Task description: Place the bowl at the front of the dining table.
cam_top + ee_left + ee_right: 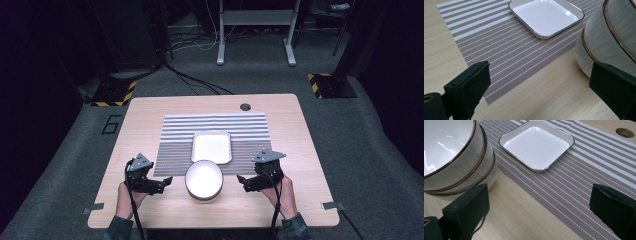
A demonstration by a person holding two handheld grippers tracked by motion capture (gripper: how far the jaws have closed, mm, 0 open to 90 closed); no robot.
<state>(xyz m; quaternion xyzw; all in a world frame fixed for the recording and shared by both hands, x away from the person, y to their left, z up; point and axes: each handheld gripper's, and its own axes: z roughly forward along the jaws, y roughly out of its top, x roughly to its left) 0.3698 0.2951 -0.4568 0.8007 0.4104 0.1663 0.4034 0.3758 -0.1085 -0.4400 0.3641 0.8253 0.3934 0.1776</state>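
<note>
Seen from the high view: a light wooden counter point(150, 107) in the middle of the frame, with a striped placemat point(215, 125) across its centre. On the mat, a white square plate point(211, 147), slightly below frame centre. Just under the plate, at the mat's lower edge and partly on bare wood, a stack of white bowls point(204, 179) with thin dark rims. Round cable hole point(245, 107) near the counter's upper edge.

Lower left of the frame: left tongs point(167, 180), held in a hand point(126, 196), pointing toward the bowls and standing just beside them, not touching. Jaws released, spread wide in the left gripper view, with the mat's corner between them and the bowl stack point(609, 37) at upper right, close to the right jaw.

Lower right: right tongs point(241, 180), held in the other hand point(285, 197), likewise aimed at the bowls from the opposite side, near but apart. Jaws released and wide in the right gripper view, bowls point(454, 157) at upper left, plate point(536, 145) at top centre on the mat point(586, 170).
</note>
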